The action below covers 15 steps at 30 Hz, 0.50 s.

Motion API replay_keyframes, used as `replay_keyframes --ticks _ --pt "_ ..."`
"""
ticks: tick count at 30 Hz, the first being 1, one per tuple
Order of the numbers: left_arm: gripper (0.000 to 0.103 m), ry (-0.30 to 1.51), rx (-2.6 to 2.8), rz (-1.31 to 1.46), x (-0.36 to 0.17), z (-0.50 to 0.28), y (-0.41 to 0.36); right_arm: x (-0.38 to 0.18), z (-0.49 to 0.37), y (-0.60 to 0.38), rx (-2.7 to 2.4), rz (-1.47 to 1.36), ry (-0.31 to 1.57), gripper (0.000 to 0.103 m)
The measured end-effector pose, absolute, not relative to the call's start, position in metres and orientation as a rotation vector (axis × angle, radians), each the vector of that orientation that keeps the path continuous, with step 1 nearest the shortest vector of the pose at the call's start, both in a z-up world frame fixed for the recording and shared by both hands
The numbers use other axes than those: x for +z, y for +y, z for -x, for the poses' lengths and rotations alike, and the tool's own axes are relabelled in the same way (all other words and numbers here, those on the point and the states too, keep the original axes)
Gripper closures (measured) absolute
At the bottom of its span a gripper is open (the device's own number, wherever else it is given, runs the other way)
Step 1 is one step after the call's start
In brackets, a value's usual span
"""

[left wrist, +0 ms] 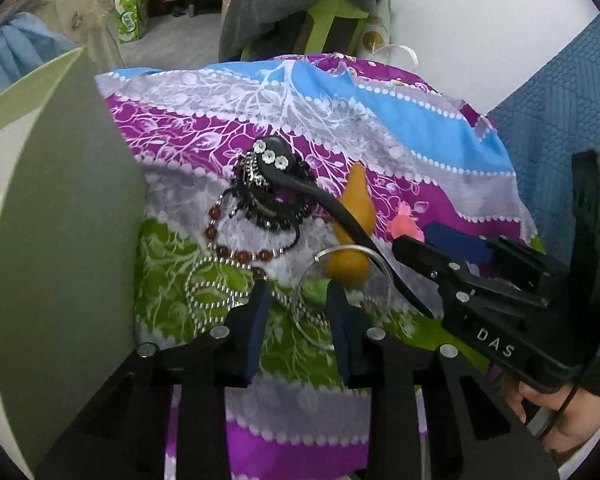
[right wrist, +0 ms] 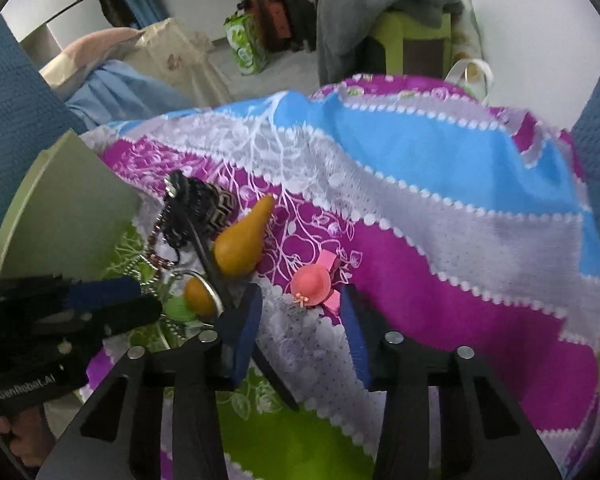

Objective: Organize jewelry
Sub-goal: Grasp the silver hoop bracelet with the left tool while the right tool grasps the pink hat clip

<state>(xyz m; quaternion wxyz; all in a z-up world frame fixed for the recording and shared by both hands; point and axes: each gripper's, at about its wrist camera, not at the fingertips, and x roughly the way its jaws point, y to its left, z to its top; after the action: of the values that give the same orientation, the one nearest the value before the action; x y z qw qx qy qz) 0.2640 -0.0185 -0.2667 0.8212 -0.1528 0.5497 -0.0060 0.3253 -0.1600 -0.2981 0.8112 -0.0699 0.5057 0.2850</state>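
Note:
Jewelry lies in a heap on a patterned cloth (left wrist: 380, 120): a black headband with white flowers (left wrist: 300, 184), a red bead bracelet (left wrist: 236, 254), a silver ball chain (left wrist: 212, 292), a clear bangle (left wrist: 348, 300), an orange gourd pendant (left wrist: 354, 224) and a pink hat hair clip (right wrist: 314, 282). My left gripper (left wrist: 298, 304) is open over the chain and the bangle. My right gripper (right wrist: 300, 312) is open, its fingers either side of the pink clip. The right gripper also shows in the left wrist view (left wrist: 424, 240).
A pale green round box (left wrist: 60, 208) stands at the left, close to the heap; it also shows in the right wrist view (right wrist: 68, 216). Blue bedding (left wrist: 560, 112) lies to the right. A chair with grey clothes (left wrist: 300, 8) and bags stand beyond the cloth.

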Motion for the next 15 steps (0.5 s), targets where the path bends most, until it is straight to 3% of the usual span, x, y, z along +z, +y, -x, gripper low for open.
replay_keyframes --ticks 7,11,15 --pt "0.078 1.155 -0.040 0.280 -0.271 -0.276 -0.024 -0.309 -0.322 -0.151 0.601 0.302 1.043 0.065" --pt "0.093 1.145 -0.081 0.256 -0.269 -0.277 -0.030 -0.308 -0.317 -0.147 0.619 0.335 1.027 0.076" --pt "0.103 1.138 -0.104 0.256 -0.270 -0.280 -0.033 -0.307 -0.315 -0.145 0.620 0.342 1.024 0.079"
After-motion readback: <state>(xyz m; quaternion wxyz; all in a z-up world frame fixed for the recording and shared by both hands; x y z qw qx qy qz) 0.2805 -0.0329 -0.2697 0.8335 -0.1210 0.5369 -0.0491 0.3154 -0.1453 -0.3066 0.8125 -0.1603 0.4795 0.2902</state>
